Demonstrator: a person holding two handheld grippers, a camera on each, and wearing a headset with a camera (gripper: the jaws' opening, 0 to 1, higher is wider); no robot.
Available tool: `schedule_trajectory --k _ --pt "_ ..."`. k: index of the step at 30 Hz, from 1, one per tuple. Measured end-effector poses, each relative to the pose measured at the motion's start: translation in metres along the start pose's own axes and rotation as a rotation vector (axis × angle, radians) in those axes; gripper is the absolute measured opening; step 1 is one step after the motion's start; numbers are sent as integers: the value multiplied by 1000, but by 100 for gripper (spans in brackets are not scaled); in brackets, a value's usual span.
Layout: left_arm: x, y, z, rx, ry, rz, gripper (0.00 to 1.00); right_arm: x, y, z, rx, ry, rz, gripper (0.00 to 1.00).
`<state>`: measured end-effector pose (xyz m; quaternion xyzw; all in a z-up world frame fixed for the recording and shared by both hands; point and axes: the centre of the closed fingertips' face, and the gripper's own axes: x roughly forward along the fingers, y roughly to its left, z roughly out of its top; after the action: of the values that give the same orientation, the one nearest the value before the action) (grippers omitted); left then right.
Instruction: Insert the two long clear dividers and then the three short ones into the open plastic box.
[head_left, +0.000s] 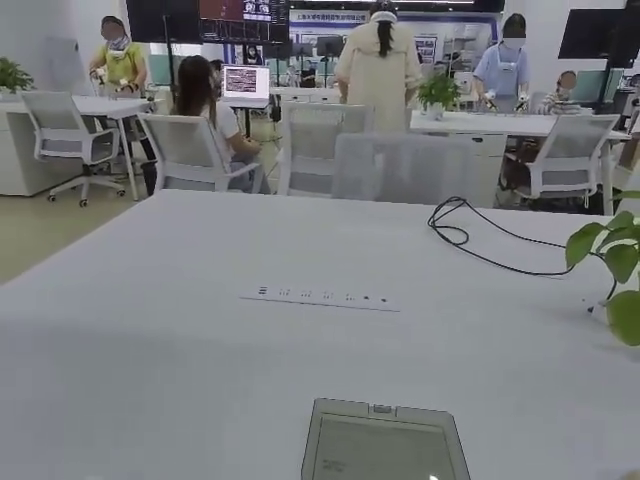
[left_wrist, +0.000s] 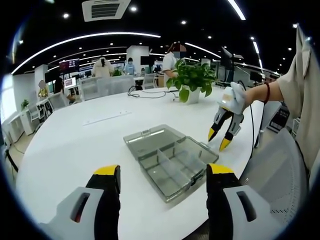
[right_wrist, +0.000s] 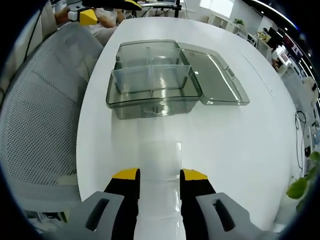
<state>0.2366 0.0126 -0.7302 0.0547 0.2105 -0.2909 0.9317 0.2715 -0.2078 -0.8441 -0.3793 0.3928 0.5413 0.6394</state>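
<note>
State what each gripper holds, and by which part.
The right gripper pinches a clear divider by its near end; the left gripper holds nothing, jaws apart.

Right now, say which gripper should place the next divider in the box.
Right. The right gripper is shut on a clear divider and faces the open box. The left gripper is open and holds nothing.

One box (right_wrist: 150, 101); one held divider (right_wrist: 159, 165); two tools (left_wrist: 162, 170) (left_wrist: 217, 142).
</note>
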Motion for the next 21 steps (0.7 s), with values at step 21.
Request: schedule_trajectory --k 21 --pt "3 -28 -1 -130 -7 -103 54 -49 6 78 -88 -198 -197 32"
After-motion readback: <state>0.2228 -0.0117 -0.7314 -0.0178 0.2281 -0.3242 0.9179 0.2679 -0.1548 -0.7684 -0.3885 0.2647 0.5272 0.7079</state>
